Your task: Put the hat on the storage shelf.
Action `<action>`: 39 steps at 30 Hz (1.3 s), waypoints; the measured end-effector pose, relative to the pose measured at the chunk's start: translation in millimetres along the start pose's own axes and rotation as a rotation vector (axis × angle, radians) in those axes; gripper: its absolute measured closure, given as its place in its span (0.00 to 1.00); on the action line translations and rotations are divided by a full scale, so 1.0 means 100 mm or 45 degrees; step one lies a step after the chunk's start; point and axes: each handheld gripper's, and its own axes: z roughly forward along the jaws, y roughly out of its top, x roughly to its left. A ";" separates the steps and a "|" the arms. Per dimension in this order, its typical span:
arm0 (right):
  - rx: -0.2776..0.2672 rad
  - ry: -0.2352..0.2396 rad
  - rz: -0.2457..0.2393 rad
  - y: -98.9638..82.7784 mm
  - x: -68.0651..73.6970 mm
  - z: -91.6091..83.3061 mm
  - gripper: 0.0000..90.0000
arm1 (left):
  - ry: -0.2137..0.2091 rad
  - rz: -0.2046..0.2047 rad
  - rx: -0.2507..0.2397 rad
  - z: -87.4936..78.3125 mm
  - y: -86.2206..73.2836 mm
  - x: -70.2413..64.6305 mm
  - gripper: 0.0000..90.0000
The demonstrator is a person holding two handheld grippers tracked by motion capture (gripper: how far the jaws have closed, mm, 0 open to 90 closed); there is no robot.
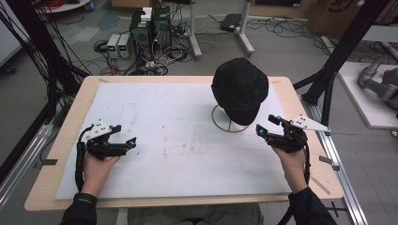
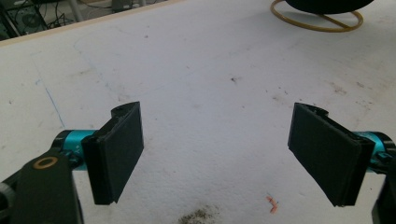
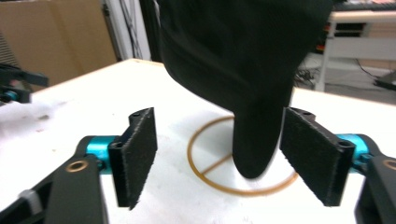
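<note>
The right gripper (image 1: 266, 124) stands spread wide, pads bare, just in front of the black cap (image 1: 240, 89). In the right gripper view the cap's hanging brim (image 3: 254, 135) drops between the two jaws without either pad pressing on it. The cap sits on a gold wire stand (image 1: 228, 125) at the far right of the desk (image 1: 70, 112), on its white mat (image 1: 164, 136). The left gripper (image 1: 126, 135) rests well apart at the near left, jaws also wide, nothing in them.

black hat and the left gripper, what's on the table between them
Nothing but bare white mat: in the high view the stretch from the left gripper to the black hat on its ring stand holds only faint stains.
</note>
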 end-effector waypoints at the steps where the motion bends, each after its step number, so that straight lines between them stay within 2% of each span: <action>1: 0.013 -0.014 0.024 -0.08 -0.02 0.00 0.28 | 0.001 0.002 -0.001 0.00 0.00 0.00 0.20; 3: 0.024 -0.026 0.033 -0.12 -0.04 0.01 0.28 | -0.002 0.003 -0.009 0.00 0.01 -0.01 0.20; 7: 0.055 -0.043 0.106 -0.22 -0.12 0.03 0.28 | -0.010 0.010 -0.005 0.03 0.02 -0.04 0.20; 11: 0.072 -0.047 0.118 -0.26 -0.15 0.03 0.28 | -0.015 0.026 -0.016 0.05 0.03 -0.07 0.20; 20: 0.085 -0.076 0.137 -0.29 -0.20 0.00 0.28 | -0.034 0.038 -0.010 0.08 0.03 -0.08 0.20; 39: 0.099 -0.083 0.120 -0.29 -0.21 0.00 0.28 | -0.022 0.030 -0.009 0.08 0.02 -0.07 0.20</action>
